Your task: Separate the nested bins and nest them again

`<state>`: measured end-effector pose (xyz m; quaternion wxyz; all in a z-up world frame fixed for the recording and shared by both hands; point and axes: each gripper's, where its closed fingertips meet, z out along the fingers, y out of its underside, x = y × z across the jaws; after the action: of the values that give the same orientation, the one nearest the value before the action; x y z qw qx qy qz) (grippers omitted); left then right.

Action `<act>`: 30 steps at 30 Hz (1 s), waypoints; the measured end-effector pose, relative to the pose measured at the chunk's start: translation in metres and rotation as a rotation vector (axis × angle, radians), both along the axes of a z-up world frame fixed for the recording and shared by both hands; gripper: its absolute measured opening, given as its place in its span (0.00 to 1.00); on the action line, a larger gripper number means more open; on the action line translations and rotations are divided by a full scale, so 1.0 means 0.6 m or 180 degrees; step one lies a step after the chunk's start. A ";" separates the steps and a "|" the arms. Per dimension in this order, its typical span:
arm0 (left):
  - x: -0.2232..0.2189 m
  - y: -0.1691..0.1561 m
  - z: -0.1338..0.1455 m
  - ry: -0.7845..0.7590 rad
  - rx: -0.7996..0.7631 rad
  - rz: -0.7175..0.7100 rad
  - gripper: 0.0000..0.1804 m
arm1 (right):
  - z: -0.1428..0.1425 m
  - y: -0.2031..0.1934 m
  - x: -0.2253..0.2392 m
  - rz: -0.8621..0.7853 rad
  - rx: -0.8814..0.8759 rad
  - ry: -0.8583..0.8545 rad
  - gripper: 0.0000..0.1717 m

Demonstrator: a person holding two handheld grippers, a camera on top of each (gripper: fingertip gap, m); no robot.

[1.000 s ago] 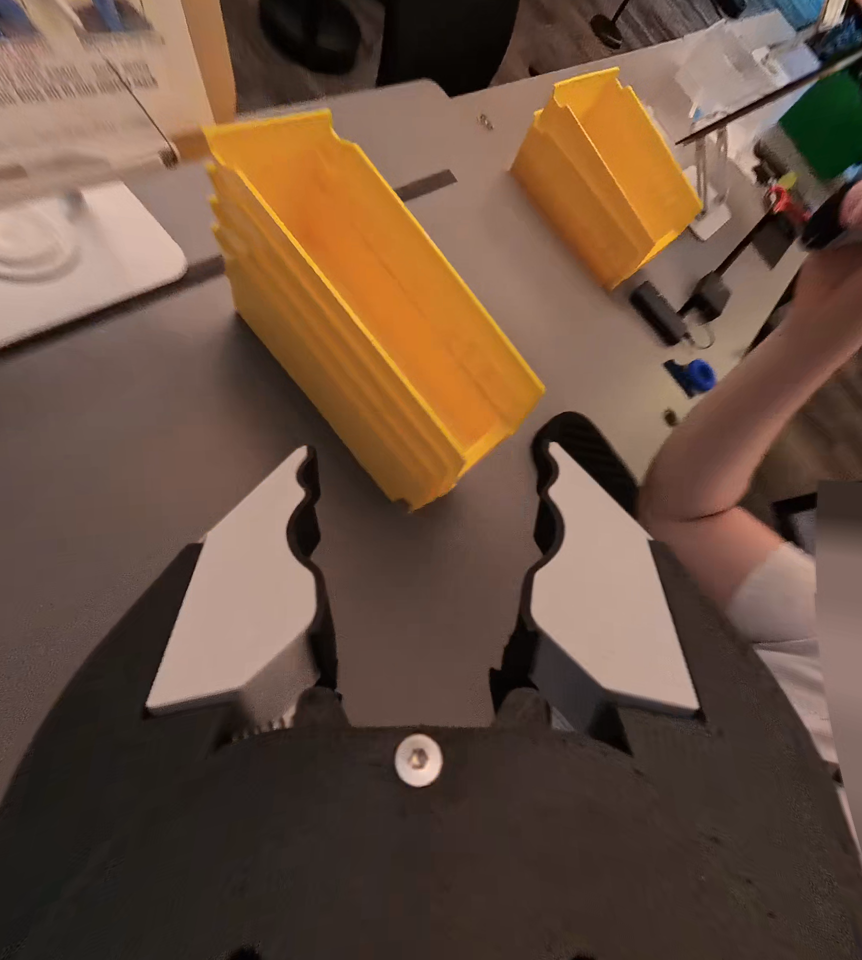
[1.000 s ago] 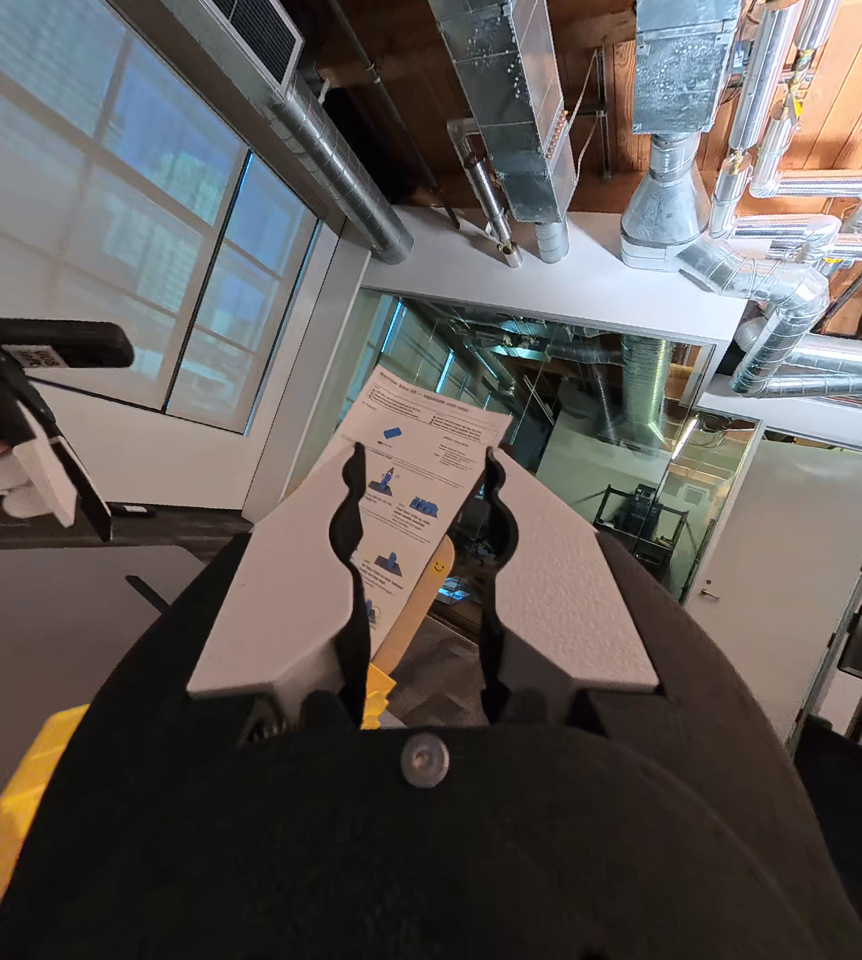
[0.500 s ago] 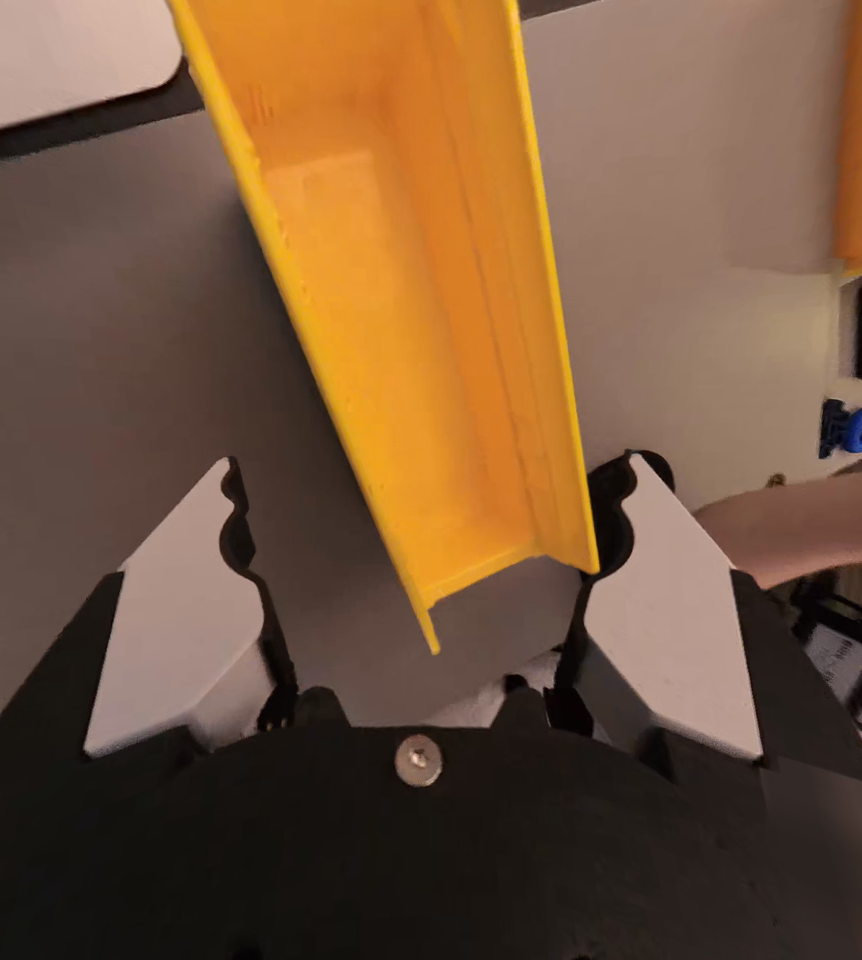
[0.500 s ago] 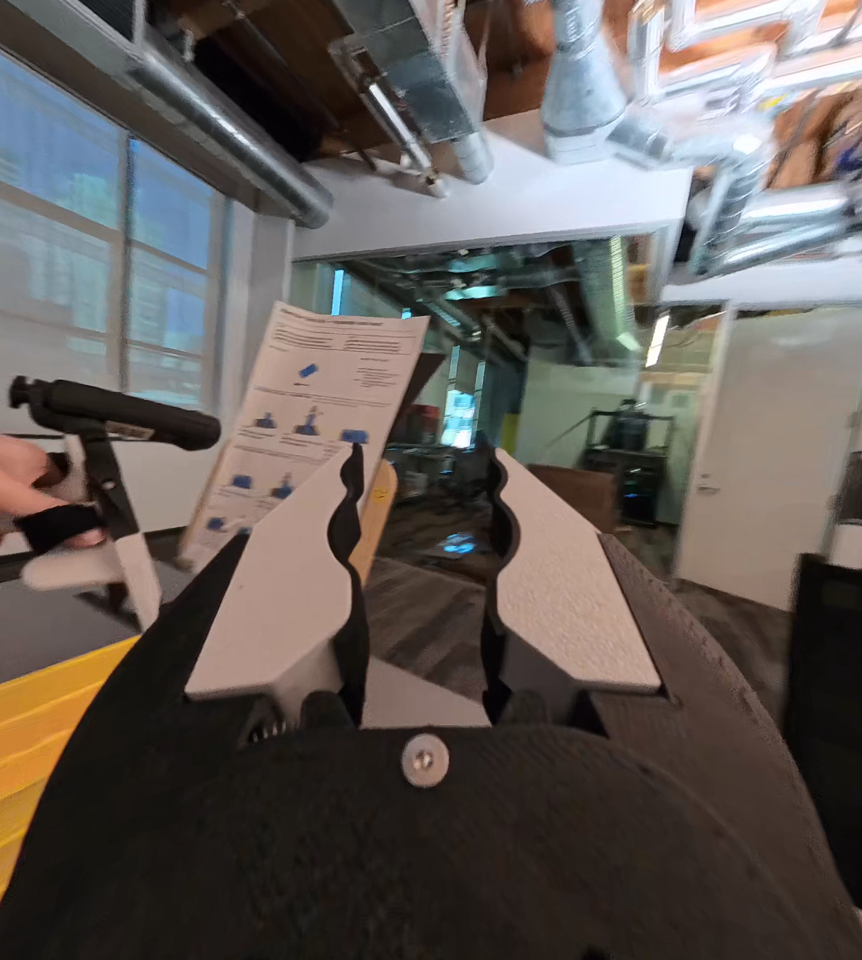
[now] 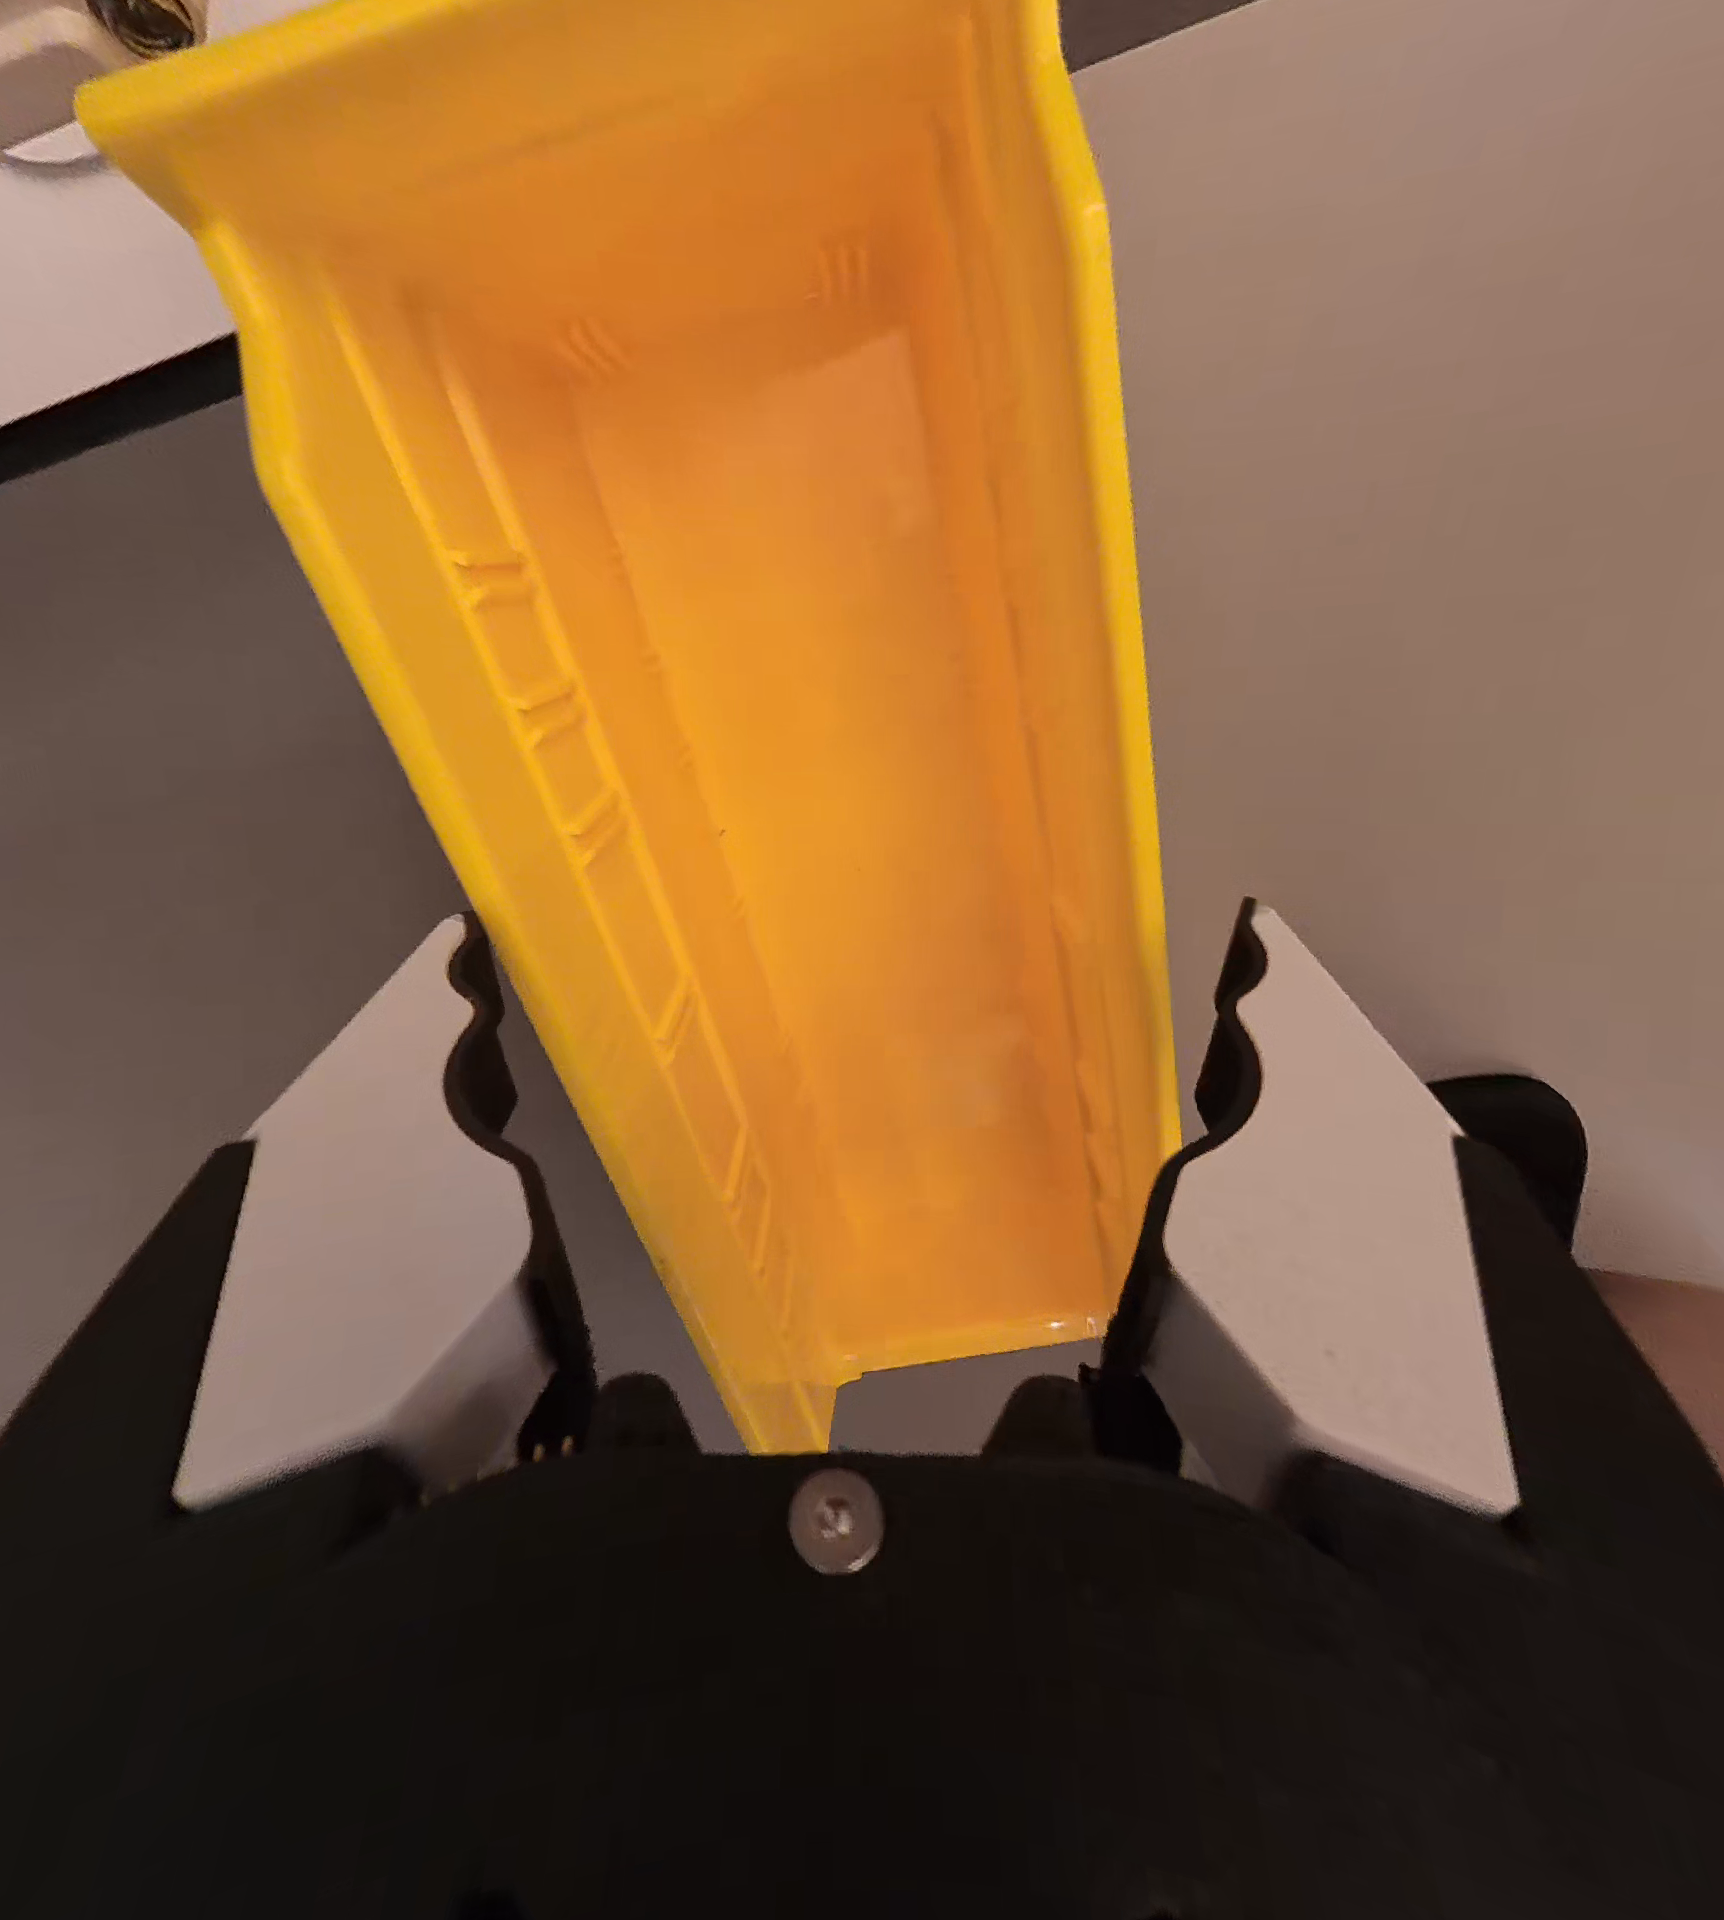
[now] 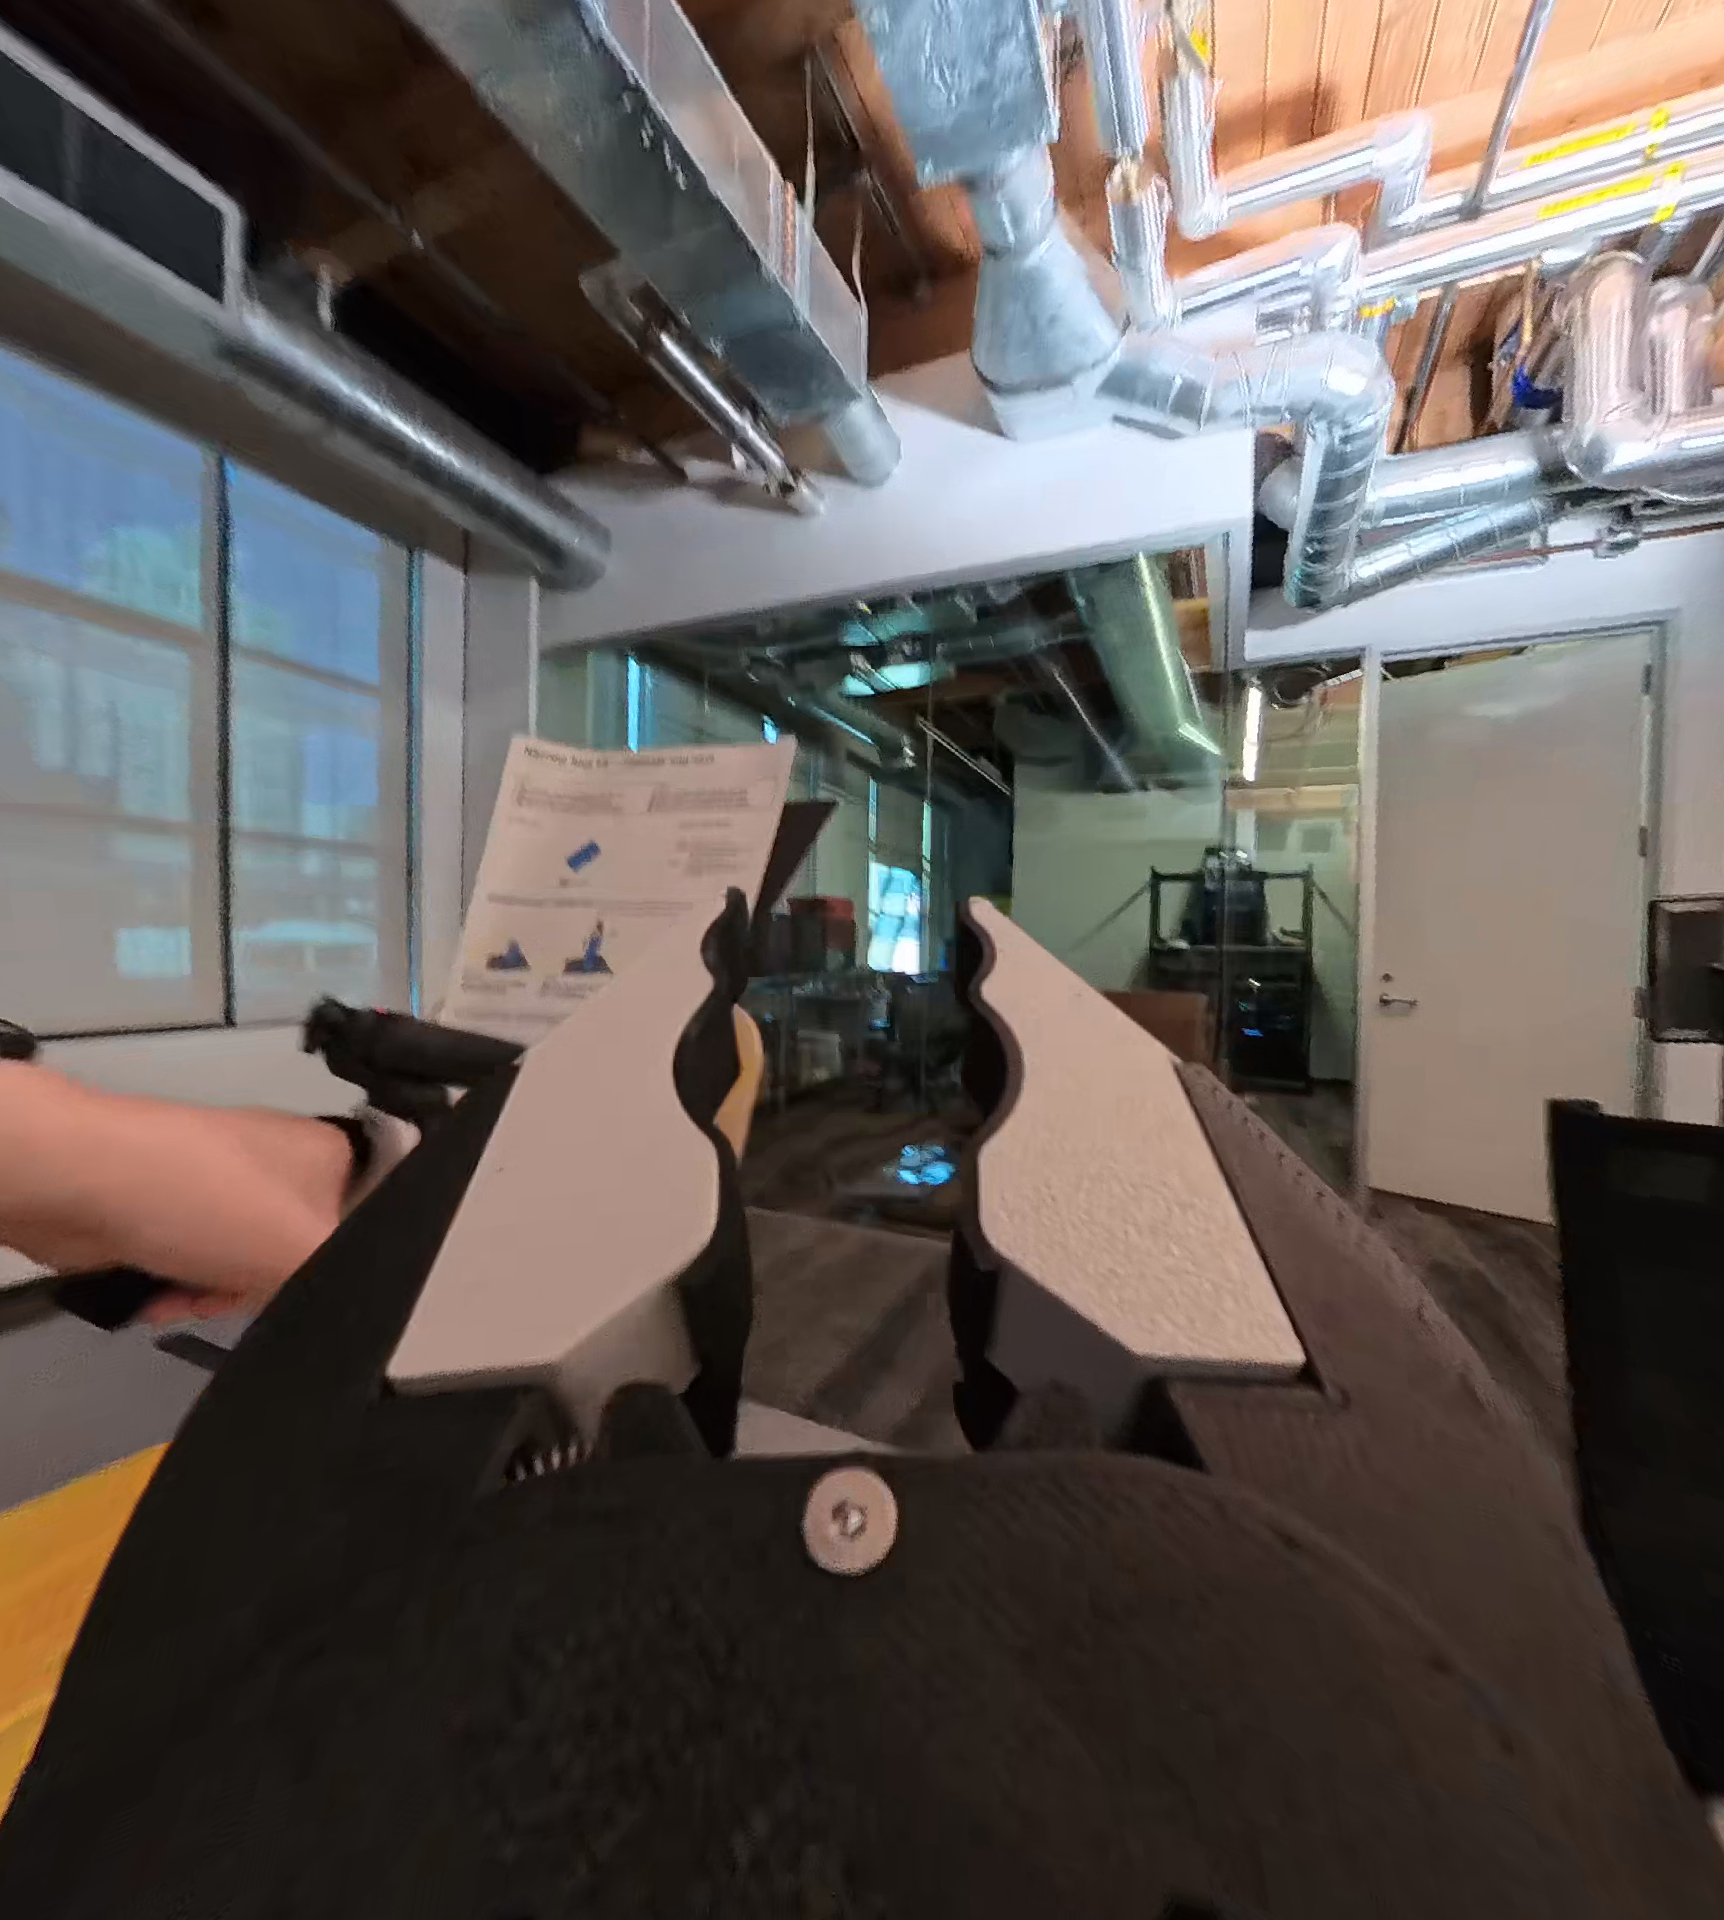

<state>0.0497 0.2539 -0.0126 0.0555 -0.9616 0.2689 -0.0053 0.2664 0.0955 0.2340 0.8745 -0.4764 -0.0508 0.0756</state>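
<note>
The left claw (image 5: 842,1039) is spread wide around the near end of a long yellow bin (image 5: 733,675) resting on the grey table (image 5: 1460,520). A gap shows between the left finger (image 5: 349,1195) and the bin wall, so the bin is not gripped. The right claw (image 6: 842,1039) points out into the room, partly parted with only air between its fingers.

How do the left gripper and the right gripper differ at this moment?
The left gripper stands wide open around a yellow bin; the right gripper is narrower, with nothing between its fingers. The left points down at the table, the right out into the room. Both have grey fingers.
</note>
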 end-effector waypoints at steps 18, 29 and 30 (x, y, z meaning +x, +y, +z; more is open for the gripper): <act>-0.015 -0.012 -0.022 0.0235 -0.0282 0.0072 0.71 | -0.026 0.035 -0.015 0.0230 -0.0327 0.0046 0.21; -0.018 -0.016 -0.015 0.0356 -0.0362 0.0094 0.66 | -0.026 0.038 -0.035 0.0405 -0.0356 0.0034 0.21; -0.019 -0.017 -0.014 0.0371 -0.0371 0.0101 0.66 | -0.026 0.039 -0.034 0.0421 -0.0357 0.0043 0.21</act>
<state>0.0386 0.2437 -0.0209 -0.0163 -0.9660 0.2556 0.0359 0.2457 0.1186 0.2183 0.8398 -0.5198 -0.0719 0.1392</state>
